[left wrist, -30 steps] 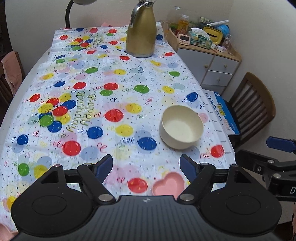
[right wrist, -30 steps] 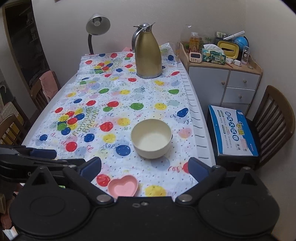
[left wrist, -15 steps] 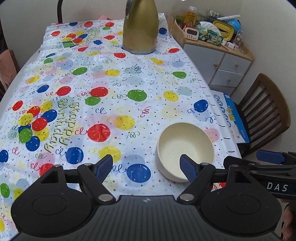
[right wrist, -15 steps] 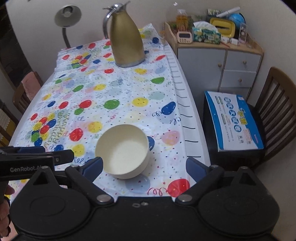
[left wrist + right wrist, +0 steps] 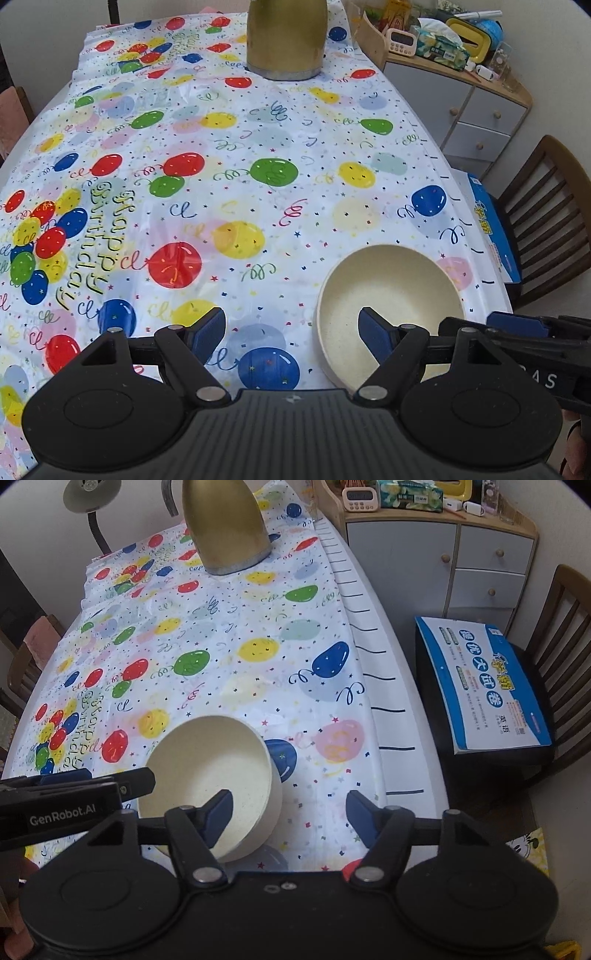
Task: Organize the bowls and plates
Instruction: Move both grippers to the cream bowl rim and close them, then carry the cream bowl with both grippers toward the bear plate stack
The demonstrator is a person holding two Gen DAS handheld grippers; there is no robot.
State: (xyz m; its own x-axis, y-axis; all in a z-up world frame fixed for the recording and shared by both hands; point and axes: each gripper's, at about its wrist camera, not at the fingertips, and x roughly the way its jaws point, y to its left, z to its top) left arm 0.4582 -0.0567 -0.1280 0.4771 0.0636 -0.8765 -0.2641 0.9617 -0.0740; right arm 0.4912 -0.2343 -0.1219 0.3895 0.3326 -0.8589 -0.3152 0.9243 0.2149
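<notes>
where each gripper crosses it, the cream bowl [image 5: 391, 284] is hidden.

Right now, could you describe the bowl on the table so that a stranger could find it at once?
Start at the table with the balloon-print birthday cloth and the tall gold jug at its far end. At the near end, toward the side with the wooden chair, stands the bowl: round, deep, plain cream, empty, unpatterned among bright balloons.
</notes>
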